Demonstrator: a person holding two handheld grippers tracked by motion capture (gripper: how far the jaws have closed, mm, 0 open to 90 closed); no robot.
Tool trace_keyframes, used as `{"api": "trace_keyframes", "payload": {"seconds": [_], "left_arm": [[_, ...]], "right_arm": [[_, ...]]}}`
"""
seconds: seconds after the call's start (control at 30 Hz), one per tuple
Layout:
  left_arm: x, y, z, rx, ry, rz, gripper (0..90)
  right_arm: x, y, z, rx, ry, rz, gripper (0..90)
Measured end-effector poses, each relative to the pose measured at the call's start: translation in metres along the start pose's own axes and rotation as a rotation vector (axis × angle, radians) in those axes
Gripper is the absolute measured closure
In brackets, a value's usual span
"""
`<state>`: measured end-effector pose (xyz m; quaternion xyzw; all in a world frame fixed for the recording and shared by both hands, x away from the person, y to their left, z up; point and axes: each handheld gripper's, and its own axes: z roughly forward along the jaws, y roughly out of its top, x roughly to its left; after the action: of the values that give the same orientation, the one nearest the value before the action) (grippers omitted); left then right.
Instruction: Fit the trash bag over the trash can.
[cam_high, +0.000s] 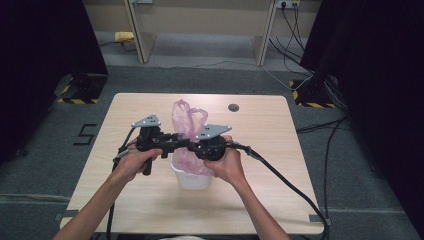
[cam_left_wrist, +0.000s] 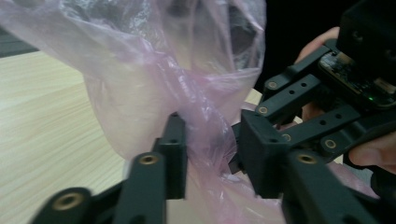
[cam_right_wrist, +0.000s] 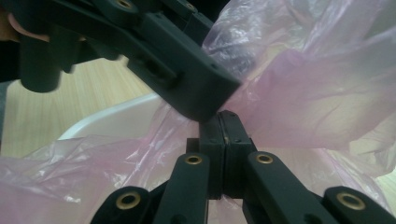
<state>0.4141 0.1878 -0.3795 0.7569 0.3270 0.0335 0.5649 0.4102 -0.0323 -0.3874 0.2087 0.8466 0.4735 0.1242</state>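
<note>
The right gripper (cam_right_wrist: 223, 154) is pinched tight on the pink bag (cam_high: 187, 122) above the white bin (cam_high: 192, 179). At its nine o'clock, the left gripper (cam_left_wrist: 210, 154) stands part open with bag plastic between its jaws, not clamped.

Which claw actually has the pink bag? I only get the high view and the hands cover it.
Observer: The right claw does. In the right gripper view its jaws are shut together with a fold of the bag pinched between them.
Operator: And the left?
Observer: The left claw is open. In the left gripper view a twisted strand of the bag runs through the gap between its jaws.
Operator: How close are the two claws?
Observer: Very close. In the right gripper view one jaw of the left claw sits right over the right claw's tips. I cannot tell whether they touch.
</note>
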Motion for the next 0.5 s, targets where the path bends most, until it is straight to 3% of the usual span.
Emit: {"api": "trace_keyframes", "payload": {"seconds": [0.1,0.2,0.33,0.4,0.43,0.47,0.5], "left_arm": [[0.001,0.0,-0.001,-0.02,0.016,0.029,83.6],[0.001,-0.001,-0.002,-0.023,0.04,0.065,86.5],[0.001,-0.003,-0.006,-0.027,0.053,0.085,87.7],[0.001,-0.004,-0.009,-0.025,0.071,0.108,87.7],[0.001,-0.004,-0.009,-0.025,0.071,0.108,87.6],[0.0,-0.004,-0.01,-0.029,0.078,0.112,87.7],[0.0,-0.004,-0.011,-0.036,0.082,0.116,87.7]], "right_arm": [[0.002,0.001,-0.003,-0.004,0.005,-0.003,83.8],[0.002,0.002,-0.008,0.01,-0.023,0.004,71.6],[0.005,0.006,-0.024,-0.015,-0.056,0.008,55.7],[0.003,0.009,-0.044,-0.052,-0.082,0.02,52.7],[0.003,0.009,-0.044,-0.052,-0.082,0.02,52.7],[-0.001,0.006,-0.057,-0.07,-0.095,0.057,51.3],[-0.001,0.006,-0.057,-0.07,-0.095,0.057,51.3]]}}
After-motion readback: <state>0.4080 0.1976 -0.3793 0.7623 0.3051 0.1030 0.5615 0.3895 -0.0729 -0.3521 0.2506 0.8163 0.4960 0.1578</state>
